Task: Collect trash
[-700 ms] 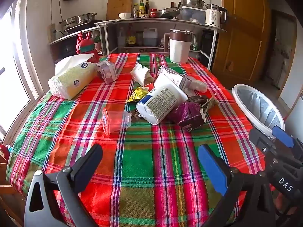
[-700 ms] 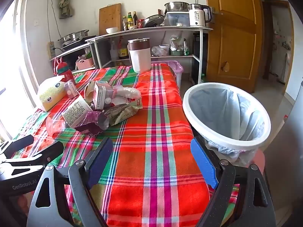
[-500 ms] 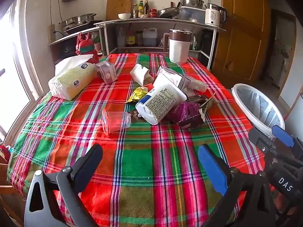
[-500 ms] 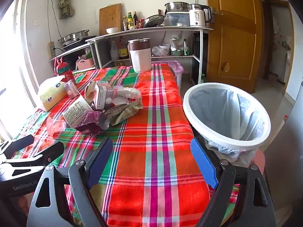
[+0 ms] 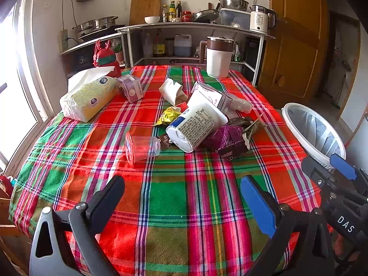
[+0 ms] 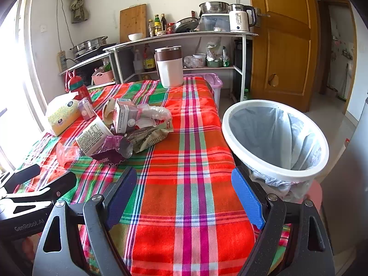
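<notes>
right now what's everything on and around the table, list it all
tablecloth: 1, red and green plaid, covers the table
tub: 1, white with blue rim, on its side mid-table
clear cup: 1, pink lid, on its side left of the tub
purple wrapper: 1, right of the tub
yellow wrapper: 1, behind the tub
carton: 1, white, back of the pile
tissue pack: 1, yellow, far left
jug: 1, white with brown band, far edge
trash bin: 1, white rim, grey liner, off the table's right side
kettle: 1, white, top shelf
left gripper: open, above the near cloth
right gripper: open, above the near cloth
</notes>
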### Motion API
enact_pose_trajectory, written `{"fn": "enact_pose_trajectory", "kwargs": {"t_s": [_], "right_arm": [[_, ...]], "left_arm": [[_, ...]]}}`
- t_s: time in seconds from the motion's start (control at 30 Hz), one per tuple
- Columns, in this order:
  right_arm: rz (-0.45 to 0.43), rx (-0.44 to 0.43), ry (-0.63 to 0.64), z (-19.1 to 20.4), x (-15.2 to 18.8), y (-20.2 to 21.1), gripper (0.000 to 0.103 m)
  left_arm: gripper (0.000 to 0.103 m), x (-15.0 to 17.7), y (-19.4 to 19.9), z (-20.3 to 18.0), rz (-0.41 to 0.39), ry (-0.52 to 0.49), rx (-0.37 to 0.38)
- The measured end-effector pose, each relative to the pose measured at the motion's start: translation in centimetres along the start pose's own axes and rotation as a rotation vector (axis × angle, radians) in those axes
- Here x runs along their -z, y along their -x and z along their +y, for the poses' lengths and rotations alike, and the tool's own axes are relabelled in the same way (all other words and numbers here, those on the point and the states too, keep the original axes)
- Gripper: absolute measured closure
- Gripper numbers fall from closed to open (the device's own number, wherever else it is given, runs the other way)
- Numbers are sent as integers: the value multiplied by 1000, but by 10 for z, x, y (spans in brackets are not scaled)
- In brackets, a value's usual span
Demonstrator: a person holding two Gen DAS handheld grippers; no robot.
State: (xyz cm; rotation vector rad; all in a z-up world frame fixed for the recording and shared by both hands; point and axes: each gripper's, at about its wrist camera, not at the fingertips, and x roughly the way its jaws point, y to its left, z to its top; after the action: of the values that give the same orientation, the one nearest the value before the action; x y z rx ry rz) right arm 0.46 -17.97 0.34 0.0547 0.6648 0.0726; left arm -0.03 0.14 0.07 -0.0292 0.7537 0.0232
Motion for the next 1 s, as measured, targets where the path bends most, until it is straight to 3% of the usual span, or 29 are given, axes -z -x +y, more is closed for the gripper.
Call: {"fn": "enact_pose_trajectory", "kwargs": {"t_s": [1.0], "right_arm": [[-3, 3, 1, 1, 1, 3, 18]], "left_arm": [[1, 0, 2, 3, -2, 3, 3]]}}
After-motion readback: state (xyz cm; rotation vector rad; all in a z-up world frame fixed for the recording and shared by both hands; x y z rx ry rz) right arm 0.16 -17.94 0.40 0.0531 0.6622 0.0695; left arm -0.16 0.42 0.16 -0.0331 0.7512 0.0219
